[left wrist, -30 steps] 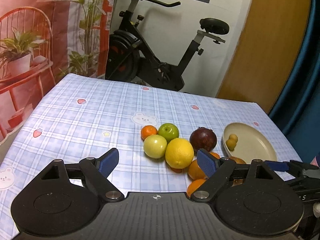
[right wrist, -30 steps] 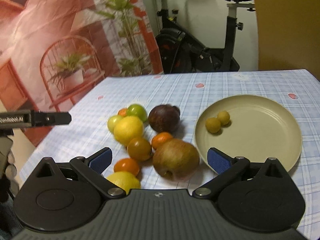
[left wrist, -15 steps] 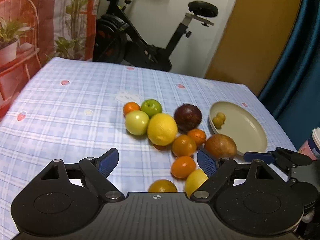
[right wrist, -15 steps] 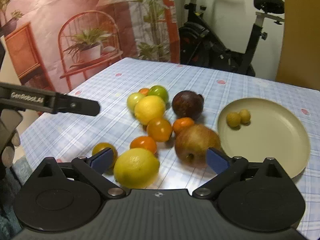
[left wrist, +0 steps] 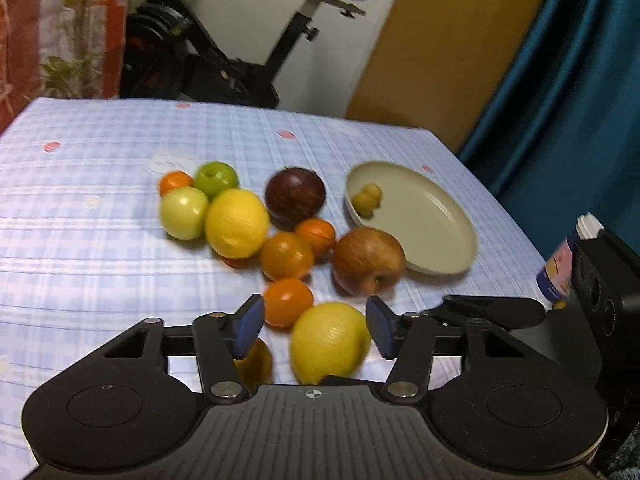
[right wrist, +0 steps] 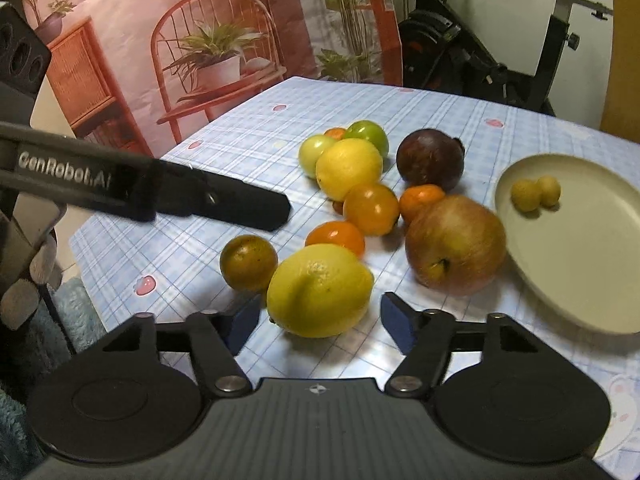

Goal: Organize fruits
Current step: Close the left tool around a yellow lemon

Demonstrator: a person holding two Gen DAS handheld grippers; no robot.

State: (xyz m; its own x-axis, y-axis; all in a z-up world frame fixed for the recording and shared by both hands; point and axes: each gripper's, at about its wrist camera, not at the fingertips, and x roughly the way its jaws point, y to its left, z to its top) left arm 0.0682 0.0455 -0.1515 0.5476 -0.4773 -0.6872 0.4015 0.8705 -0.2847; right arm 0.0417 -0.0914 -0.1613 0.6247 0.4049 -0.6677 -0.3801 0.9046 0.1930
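- Fruit lies heaped on the checked desk (right wrist: 248, 136) beside a plate (right wrist: 580, 280) that holds two small yellow fruits (right wrist: 536, 192).
- Left claw (left wrist: 316, 326): jaws closing, a lemon (left wrist: 328, 342) between the blue pads, not visibly pressed; an orange (left wrist: 288, 300) sits just beyond.
- Right claw (right wrist: 320, 322): jaws closing around the same lemon (right wrist: 318, 290), gaps on both sides.
- Apple (right wrist: 456, 244) touches the plate rim; a dark plum (right wrist: 430, 158) lies behind it.

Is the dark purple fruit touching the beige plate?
Apart. The right wrist view shows a strip of checked tablecloth between the dark purple fruit and the rim of the beige plate.
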